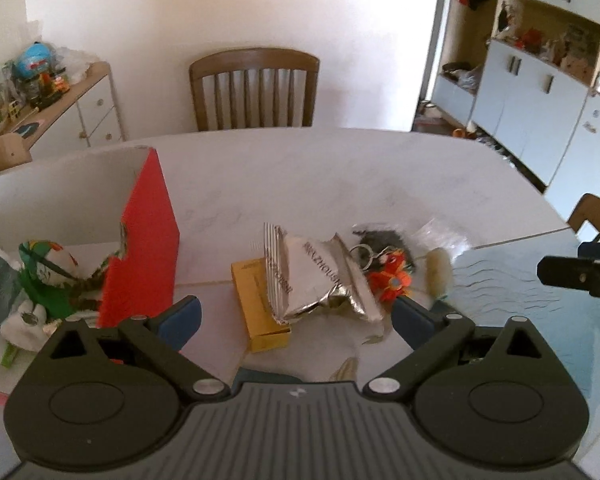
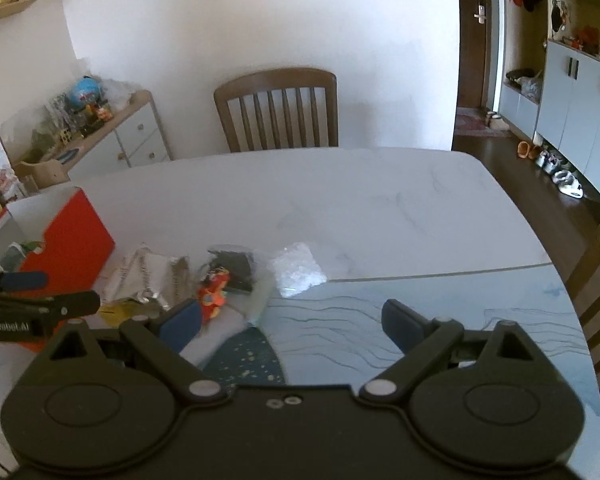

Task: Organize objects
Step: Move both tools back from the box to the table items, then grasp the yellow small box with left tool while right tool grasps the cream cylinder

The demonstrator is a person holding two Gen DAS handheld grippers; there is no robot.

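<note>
Clearly, the left gripper (image 1: 296,312) had its jaws spread wide apart, with nothing pressed between the blue pads; it hung over a silver foil packet (image 1: 320,276) and a yellow box (image 1: 260,312) that lay partly under the packet on the white table (image 1: 340,168). Just right of the packet lay an orange keychain toy (image 1: 392,276), touching a dark packet (image 1: 384,240), and further right a clear plastic bag (image 1: 440,236). To the left stood a red box (image 1: 144,248), open on top, with a green and white toy (image 1: 48,272) and other soft things inside — its red wall was near the left pad, so the room on that side was narrow. The right gripper (image 2: 292,320) also had its jaws wide apart and held nothing; its left pad was just beside the orange keychain toy, while under the right pad there was only a blue patterned mat (image 2: 440,320). Beyond the small pile the table was bare up to its far edge, where a wooden chair (image 2: 276,108) stood.
</note>
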